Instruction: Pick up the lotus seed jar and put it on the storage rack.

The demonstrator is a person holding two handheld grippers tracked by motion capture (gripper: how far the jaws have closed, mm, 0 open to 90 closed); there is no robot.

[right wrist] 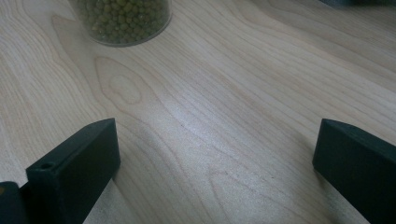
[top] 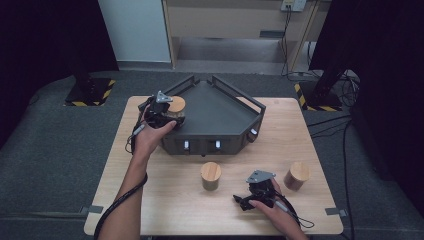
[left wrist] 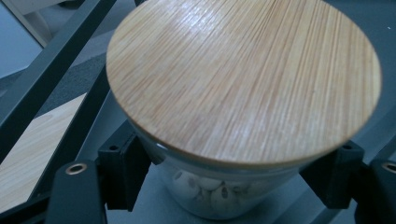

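Note:
A glass jar with a round bamboo lid (left wrist: 243, 79) holds pale contents and sits between the jaws of my left gripper (left wrist: 229, 172), which is shut on its glass body. In the high view this jar (top: 176, 105) is at the left edge of the dark angular tray (top: 202, 145), with my left gripper (top: 167, 116) on its near side. My right gripper (top: 241, 201) rests low over the table's front right, open, jaws wide apart over bare wood (right wrist: 215, 154). A jar of green beans (right wrist: 123, 18) stands ahead of it.
Two more bamboo-lidded jars stand on the wooden table: one in the middle (top: 210, 175) and one at the right (top: 296, 175). The tray has raised rails (left wrist: 51, 60) around a flat floor. Cables trail from both grippers toward the table's front edge.

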